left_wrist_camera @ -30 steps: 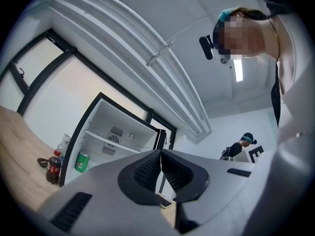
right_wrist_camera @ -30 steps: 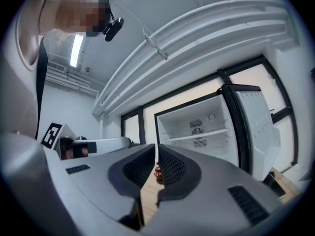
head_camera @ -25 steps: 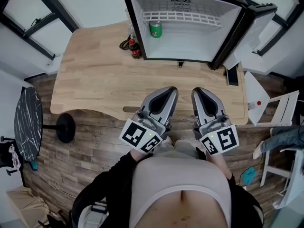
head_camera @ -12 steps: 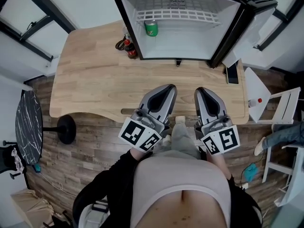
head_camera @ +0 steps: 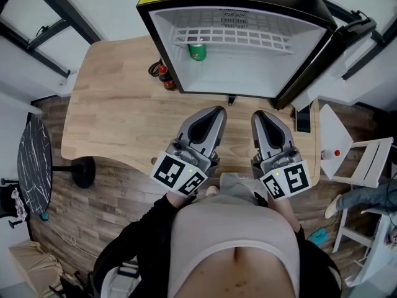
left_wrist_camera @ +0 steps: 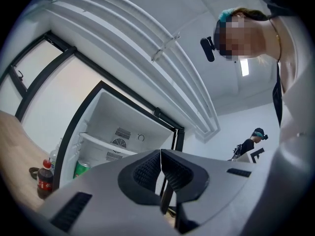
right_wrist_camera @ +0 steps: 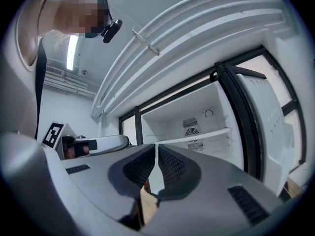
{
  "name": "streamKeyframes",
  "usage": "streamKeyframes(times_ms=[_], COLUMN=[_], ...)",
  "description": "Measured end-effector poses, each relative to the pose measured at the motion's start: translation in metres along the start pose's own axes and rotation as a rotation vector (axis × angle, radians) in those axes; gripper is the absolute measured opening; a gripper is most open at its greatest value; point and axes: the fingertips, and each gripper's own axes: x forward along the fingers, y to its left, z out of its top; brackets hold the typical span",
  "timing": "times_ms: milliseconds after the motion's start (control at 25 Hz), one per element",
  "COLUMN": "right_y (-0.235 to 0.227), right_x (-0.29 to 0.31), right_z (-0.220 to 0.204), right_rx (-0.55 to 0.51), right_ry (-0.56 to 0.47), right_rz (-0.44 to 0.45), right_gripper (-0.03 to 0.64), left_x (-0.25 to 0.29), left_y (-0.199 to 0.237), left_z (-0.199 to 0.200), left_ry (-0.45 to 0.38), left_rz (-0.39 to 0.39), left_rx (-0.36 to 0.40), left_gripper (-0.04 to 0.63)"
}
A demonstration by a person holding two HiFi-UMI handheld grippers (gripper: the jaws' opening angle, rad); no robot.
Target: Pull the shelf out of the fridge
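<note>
The mini fridge (head_camera: 155,42) stands open on the far side of the wooden table (head_camera: 118,104). Its white wire shelf (head_camera: 232,37) sits inside, across the upper part, and shows as a white ledge in the left gripper view (left_wrist_camera: 106,145) and the right gripper view (right_wrist_camera: 199,136). A green can (head_camera: 197,50) (left_wrist_camera: 81,169) stands under the shelf at the left. My left gripper (head_camera: 214,112) (left_wrist_camera: 161,154) and right gripper (head_camera: 260,115) (right_wrist_camera: 156,146) are side by side over the table's near half, both shut and empty, pointing at the fridge and short of its opening.
A cola bottle (head_camera: 162,77) (left_wrist_camera: 45,179) stands on the table by the fridge's left wall. The fridge door (head_camera: 347,48) hangs open to the right. A phone (head_camera: 303,118) lies near the table's right edge, with a white folding chair (head_camera: 366,160) beyond.
Both grippers have moved forward over the table toward the open fridge, which now looks nearer and larger. Their jaws stay shut.
</note>
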Motion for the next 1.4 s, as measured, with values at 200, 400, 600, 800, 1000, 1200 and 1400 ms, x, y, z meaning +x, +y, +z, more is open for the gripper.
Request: streamKeyframes(times_ms=[200, 400, 600, 800, 1000, 1200, 1400], right_y=[-0.028, -0.056, -0.072, -0.077, -0.079, -0.085, -0.086], right_x=[0.036, 0.06, 0.078, 0.087, 0.087, 0.091, 0.101], right_z=[0.004, 0.001, -0.002, -0.004, -0.005, -0.01, -0.015], right_rx=[-0.004, 0.01, 0.008, 0.0, -0.001, 0.003, 0.007], right_ry=[0.007, 0.025, 0.04, 0.054, 0.058, 0.073, 0.083], right_rz=[0.043, 0.072, 0.114, 0.128, 0.093, 0.048, 0.037], right_gripper=[0.038, 0.038, 0.038, 0.038, 0.038, 0.038, 0.04], left_x=[0.037, 0.067, 0.085, 0.095, 0.1, 0.102, 0.107], left_y=[0.027, 0.042, 0.055, 0.062, 0.062, 0.072, 0.084], left_z=[0.004, -0.001, -0.006, -0.007, -0.007, -0.011, -0.016], left_ry=[-0.016, -0.015, -0.012, -0.005, 0.001, 0.02, 0.058], left_rz=[0.034, 0.068, 0.106, 0.115, 0.086, 0.081, 0.091], left_rx=[0.008, 0.012, 0.02, 0.026, 0.02, -0.001, -0.002], left_gripper=[0.009, 0.009, 0.009, 0.008, 0.009, 0.009, 0.009])
